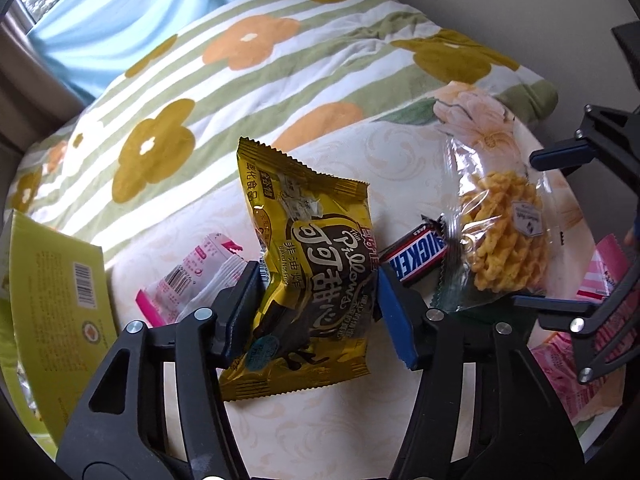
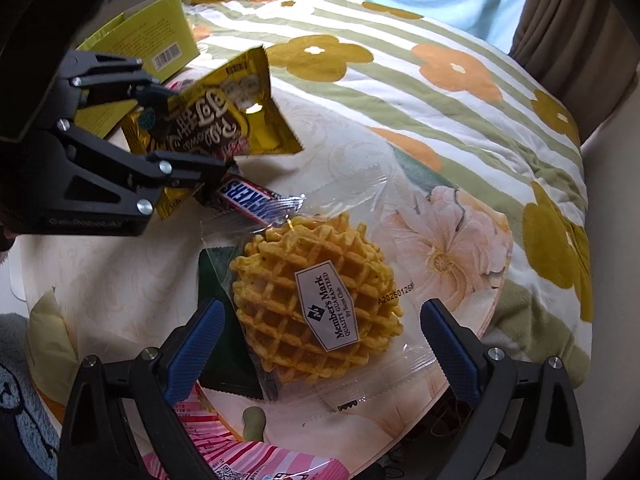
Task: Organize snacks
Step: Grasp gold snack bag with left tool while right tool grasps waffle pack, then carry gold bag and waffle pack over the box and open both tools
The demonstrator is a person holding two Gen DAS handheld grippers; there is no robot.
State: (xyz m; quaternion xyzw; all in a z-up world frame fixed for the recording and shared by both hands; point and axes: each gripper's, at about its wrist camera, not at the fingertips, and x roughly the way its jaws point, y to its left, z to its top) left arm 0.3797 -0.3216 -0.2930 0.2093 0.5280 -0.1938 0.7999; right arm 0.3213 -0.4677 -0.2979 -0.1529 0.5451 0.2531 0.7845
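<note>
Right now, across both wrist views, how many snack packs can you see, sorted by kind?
Yellow Pillows snack bag: 1
Snickers bar: 1
Member's Mark waffle pack: 1
Dark green sachet: 1
Pink wrapped packs: 3
Green box: 1
Total: 8

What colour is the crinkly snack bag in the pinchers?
The snack bag is shiny yellow with a dark brown patch and white writing, clearest in the left wrist view.
</note>
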